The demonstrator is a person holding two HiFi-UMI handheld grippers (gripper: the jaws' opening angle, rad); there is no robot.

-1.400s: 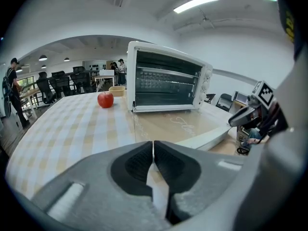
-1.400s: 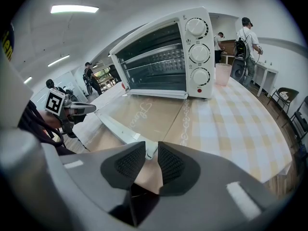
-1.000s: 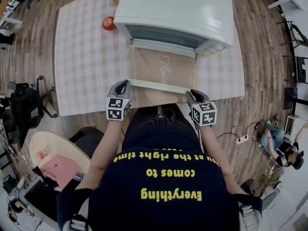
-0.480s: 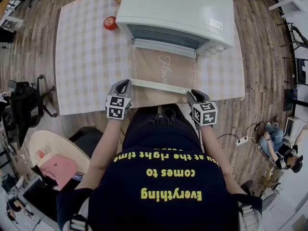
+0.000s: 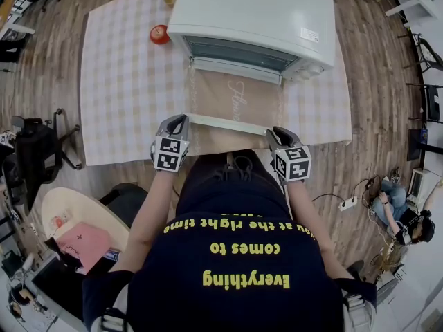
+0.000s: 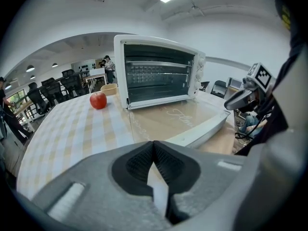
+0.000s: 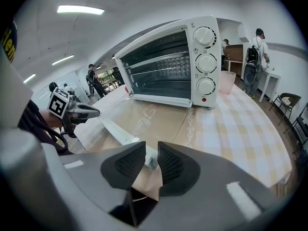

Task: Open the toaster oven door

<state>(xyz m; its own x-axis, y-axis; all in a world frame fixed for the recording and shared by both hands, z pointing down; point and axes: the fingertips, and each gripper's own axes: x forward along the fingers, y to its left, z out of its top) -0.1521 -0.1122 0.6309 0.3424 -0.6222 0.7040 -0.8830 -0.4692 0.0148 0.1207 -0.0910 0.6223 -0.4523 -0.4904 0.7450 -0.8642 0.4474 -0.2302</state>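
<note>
The toaster oven (image 5: 252, 12) already stands open. Its door (image 5: 235, 99) lies flat on the checked cloth (image 5: 124, 81), and its handle (image 5: 225, 123) is the edge nearest both tools. I'd say the opening itself is finished and this is the letting-go stage.

The left gripper (image 5: 177, 122) has its fingers pressed together on nothing, with the handle's left end just ahead of them and to their right. The right gripper (image 7: 151, 153) has its fingers a narrow slit apart. The handle's right end shows through that slit, just beyond the pads (image 7: 171, 165), and it doesn't look pinched.

The next move probably only calls for drawing both tools straight back, clear of the door, without nudging it upward.

Compared with a second ago almost nothing differs: the door was flat then too, and both grippers sit at the same corners, the right one perhaps a touch closer.
</note>
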